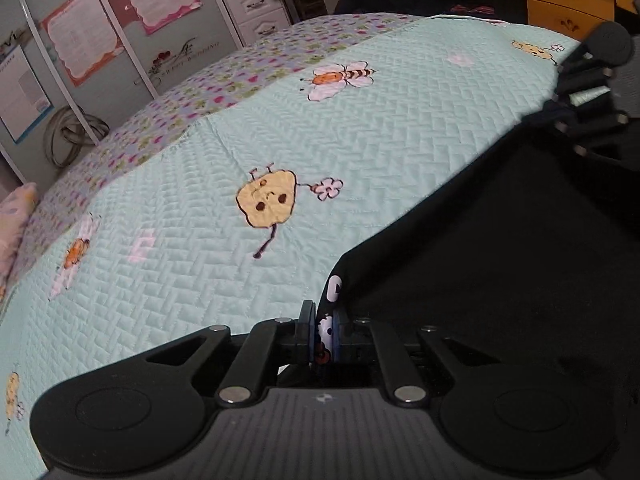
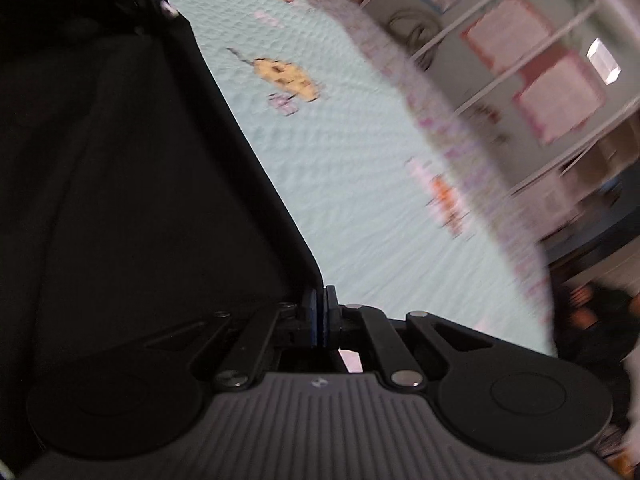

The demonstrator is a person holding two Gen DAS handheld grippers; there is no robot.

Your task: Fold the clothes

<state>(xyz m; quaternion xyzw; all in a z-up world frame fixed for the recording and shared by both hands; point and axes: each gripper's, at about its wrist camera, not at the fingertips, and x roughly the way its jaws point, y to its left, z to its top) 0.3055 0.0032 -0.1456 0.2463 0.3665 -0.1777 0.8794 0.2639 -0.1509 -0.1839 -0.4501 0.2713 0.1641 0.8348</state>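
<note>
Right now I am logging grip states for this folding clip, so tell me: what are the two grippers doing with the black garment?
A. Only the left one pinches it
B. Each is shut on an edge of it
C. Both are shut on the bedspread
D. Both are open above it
B: the left gripper pinches a printed edge of the black garment, and the right gripper is closed on another corner, above the quilted bedspread.

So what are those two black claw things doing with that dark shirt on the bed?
A person is folding clothes with a grabber in each hand. The left gripper is pinched shut on a corner of the black shirt, where a bit of white print shows. The right gripper is shut on another edge of it. The shirt is stretched between them over the pale green bedspread with its bee and flower pictures.
</note>
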